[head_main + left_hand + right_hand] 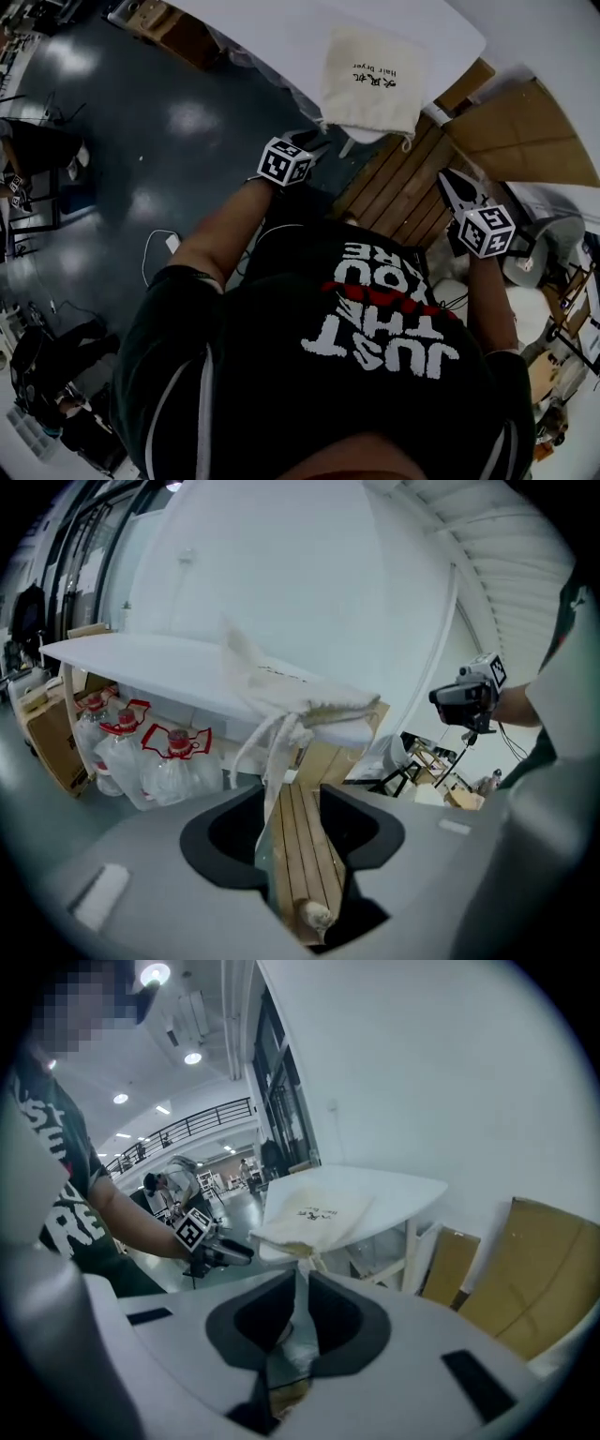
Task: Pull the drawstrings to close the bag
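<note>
A cream drawstring bag with dark print lies on the white table, its gathered mouth at the near edge. My left gripper hangs just below the mouth's left corner. In the left gripper view the left gripper stands open; the white drawstring runs loose between the jaws, its knotted end deep in the gap. My right gripper is off to the right of the bag. In the right gripper view the right gripper is shut on the other drawstring, which leads up to the bag.
A wooden slatted panel lies below the table's near edge, with cardboard sheets to the right. Large water bottles with red handles stand under the table. Cables trail over the dark floor at left.
</note>
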